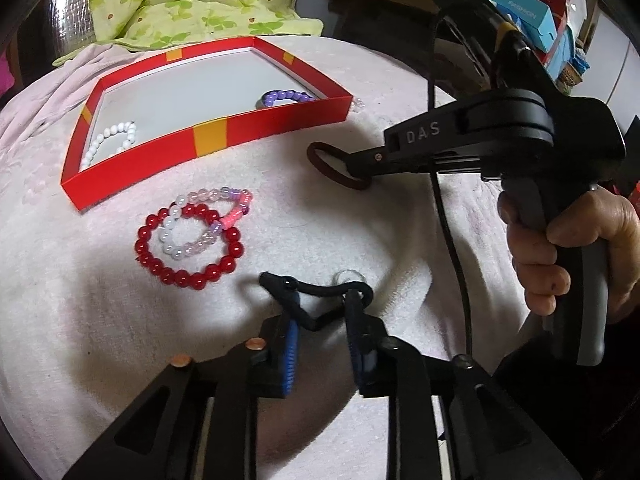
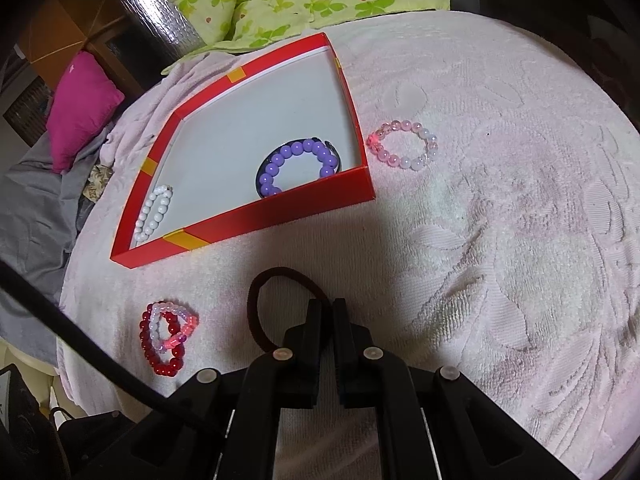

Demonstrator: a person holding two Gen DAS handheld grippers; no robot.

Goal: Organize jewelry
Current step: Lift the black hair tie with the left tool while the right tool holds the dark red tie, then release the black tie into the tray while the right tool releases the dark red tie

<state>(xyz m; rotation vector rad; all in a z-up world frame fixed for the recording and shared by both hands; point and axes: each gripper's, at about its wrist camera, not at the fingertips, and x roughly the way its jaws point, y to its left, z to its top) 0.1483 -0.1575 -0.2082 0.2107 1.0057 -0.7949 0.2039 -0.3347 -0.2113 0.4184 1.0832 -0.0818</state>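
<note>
Two grips matter: our right gripper (image 2: 330, 308) pinches the dark red hair tie (image 2: 260, 312) just near of the red box (image 2: 256, 220), while our left gripper (image 1: 320, 312), jaws narrow, straddles a black hair tie (image 1: 320, 300) nearer still.

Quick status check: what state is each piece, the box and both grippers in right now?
Red box: open, no lid.
Purple bracelet: inside box.
White bracelet: inside box.
Red bracelet: on towel, overlapped by a pale bead bracelet.
Pink bracelet: on towel, beside box.
Brown hair tie: pinched by right gripper.
Black hair tie: between left gripper fingers, not clamped.
</note>
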